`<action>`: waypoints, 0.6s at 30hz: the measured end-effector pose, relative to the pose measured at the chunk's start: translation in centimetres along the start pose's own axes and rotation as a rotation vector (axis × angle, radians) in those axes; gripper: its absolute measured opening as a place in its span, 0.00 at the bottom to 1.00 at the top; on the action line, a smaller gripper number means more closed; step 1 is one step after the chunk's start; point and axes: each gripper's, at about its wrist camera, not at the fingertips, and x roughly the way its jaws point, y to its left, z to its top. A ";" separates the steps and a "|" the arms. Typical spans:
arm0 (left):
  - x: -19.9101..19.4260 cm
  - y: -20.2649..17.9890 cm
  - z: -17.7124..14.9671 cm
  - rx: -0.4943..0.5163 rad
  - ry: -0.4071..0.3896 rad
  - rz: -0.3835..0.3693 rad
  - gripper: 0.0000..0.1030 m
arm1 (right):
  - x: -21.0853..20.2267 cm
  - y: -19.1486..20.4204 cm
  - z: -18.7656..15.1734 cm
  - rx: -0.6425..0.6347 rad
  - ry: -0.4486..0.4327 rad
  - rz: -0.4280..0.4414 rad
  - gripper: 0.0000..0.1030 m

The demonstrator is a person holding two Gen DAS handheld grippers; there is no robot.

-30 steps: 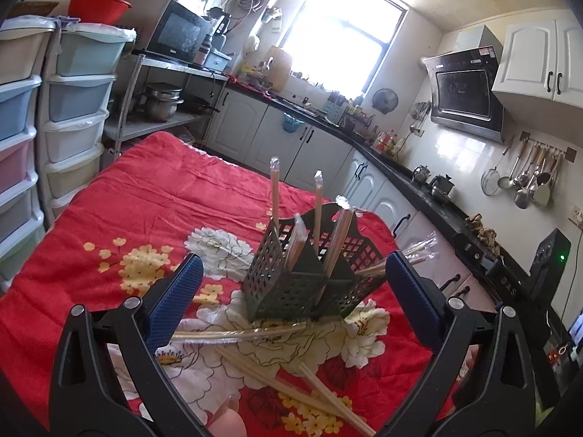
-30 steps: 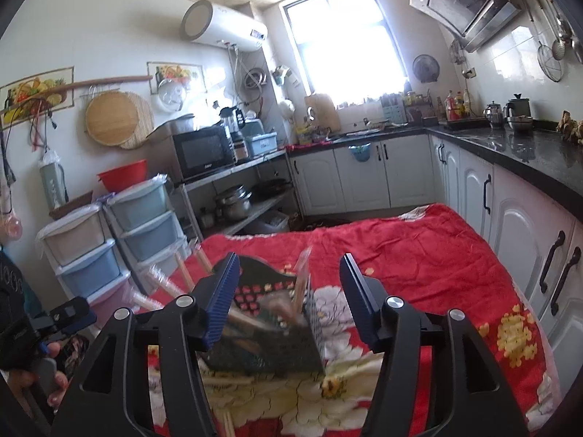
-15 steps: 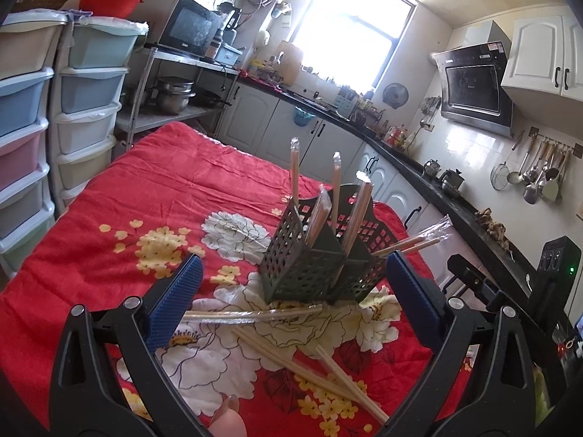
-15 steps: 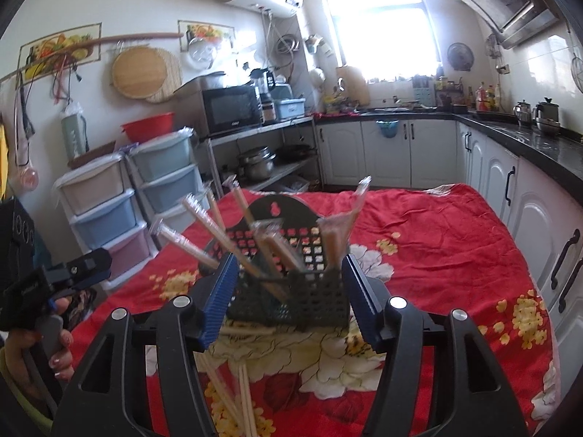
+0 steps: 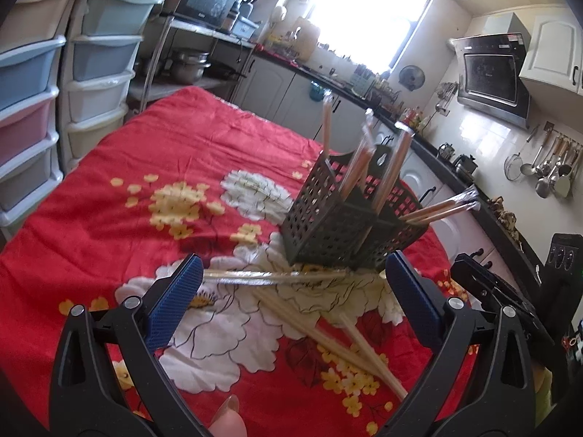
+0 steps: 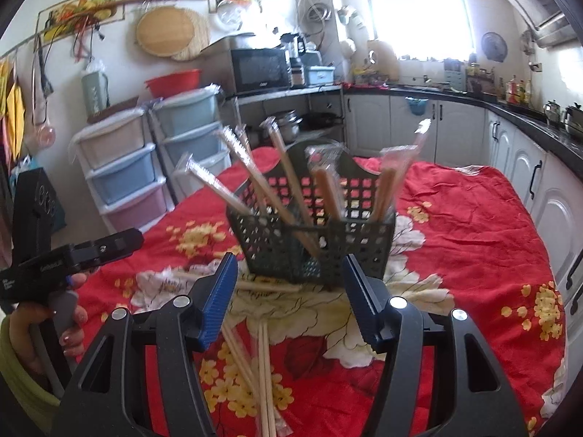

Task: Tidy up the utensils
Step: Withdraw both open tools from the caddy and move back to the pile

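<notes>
A dark green perforated utensil basket [image 5: 339,218] stands on the red floral tablecloth [image 5: 145,167] and holds several wrapped chopstick pairs upright. It also shows in the right wrist view [image 6: 313,247]. Loose wrapped chopsticks [image 5: 277,276] lie on the cloth in front of the basket, and more [image 5: 328,338] lie nearer me. They show in the right wrist view too [image 6: 262,364]. My left gripper [image 5: 291,284] is open and empty above the loose chopsticks. My right gripper [image 6: 289,287] is open and empty just before the basket.
Stacked plastic drawers [image 5: 40,83] stand left of the table. White kitchen cabinets [image 6: 539,189] and a dark counter run along the right. The other hand-held gripper body [image 6: 65,258] appears at the left of the right wrist view.
Both grippers have dropped lower and pulled back from the basket, so more loose chopsticks on the cloth show. Both stay open and empty.
</notes>
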 end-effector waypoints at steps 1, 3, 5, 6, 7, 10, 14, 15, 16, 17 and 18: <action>0.1 0.1 -0.2 -0.001 0.005 0.002 0.90 | 0.2 0.1 -0.2 -0.006 0.010 0.002 0.56; 0.3 0.5 -0.5 -0.006 0.019 0.007 0.90 | 0.5 0.4 -0.4 -0.015 0.029 0.011 0.56; 0.4 0.6 -0.7 -0.008 0.028 0.011 0.90 | 0.8 0.7 -0.7 -0.024 0.044 0.015 0.56; 0.5 0.8 -0.8 -0.010 0.032 0.012 0.90 | 0.9 0.8 -0.8 -0.029 0.052 0.018 0.56; 0.7 0.9 -0.9 -0.012 0.039 0.014 0.90 | 1.1 0.9 -1.0 -0.034 0.062 0.022 0.56; 1.0 1.2 -1.3 -0.021 0.060 0.014 0.90 | 1.6 1.3 -1.3 -0.051 0.089 0.032 0.56; 1.7 1.7 -1.9 -0.047 0.099 0.003 0.90 | 2.6 1.6 -1.9 -0.065 0.143 0.045 0.55; 2.0 1.8 -2.1 -0.053 0.109 -0.002 0.90 | 2.9 1.7 -2.2 -0.070 0.160 0.050 0.55; 2.2 1.9 -2.4 -0.061 0.122 -0.007 0.90 | 3.2 1.9 -2.4 -0.078 0.180 0.055 0.51; 2.4 2.0 -2.6 -0.067 0.135 -0.014 0.90 | 3.5 2.0 -2.7 -0.086 0.195 0.057 0.49; 2.7 2.1 -2.9 -0.076 0.148 -0.023 0.90 | 4.0 2.1 -3.0 -0.094 0.215 0.061 0.46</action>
